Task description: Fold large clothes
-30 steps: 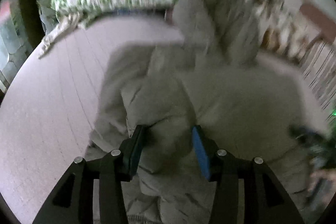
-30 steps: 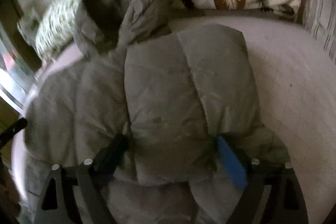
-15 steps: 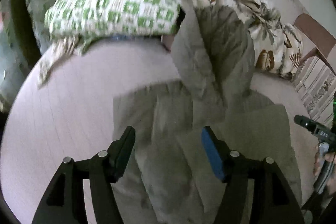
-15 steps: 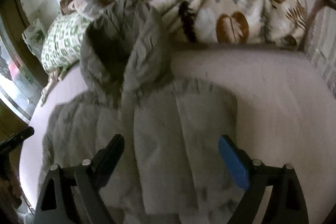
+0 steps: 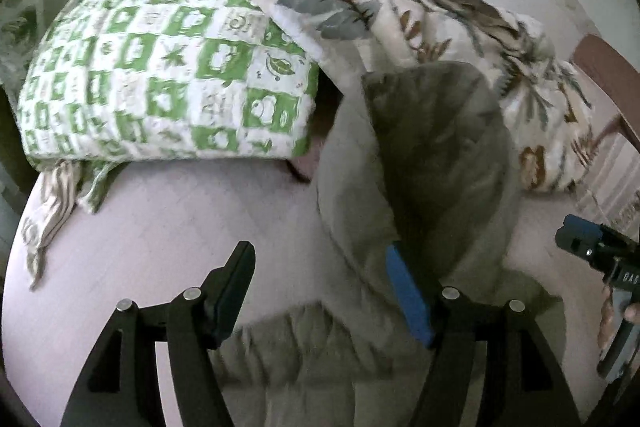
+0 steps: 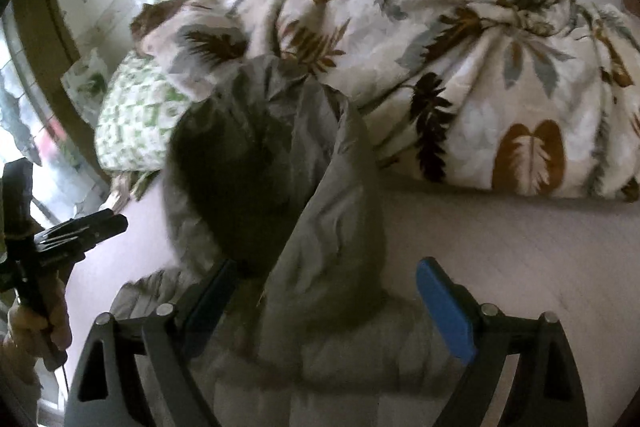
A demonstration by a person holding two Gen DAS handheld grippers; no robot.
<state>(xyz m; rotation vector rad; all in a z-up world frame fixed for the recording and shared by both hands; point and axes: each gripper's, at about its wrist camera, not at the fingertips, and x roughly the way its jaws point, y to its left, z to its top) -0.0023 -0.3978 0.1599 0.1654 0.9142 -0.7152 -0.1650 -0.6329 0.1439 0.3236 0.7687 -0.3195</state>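
Grey padded hooded jacket [image 5: 432, 187] lies partly folded on the bed [image 5: 168, 227], body below both hand-held grippers, hood ahead unfolded. Left hand-held gripper [image 5: 320, 291], just opened, and right hand-held gripper [image 6: 332, 303] hold nothing.

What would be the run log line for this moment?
left gripper: open, just opening, empty | right gripper: open, empty | jacket: on bed, hood up

Grey-olive jacket [image 5: 440, 163], green-checked pillow [image 5: 168, 75], perhaps pinkish sheet [image 5: 180, 219]
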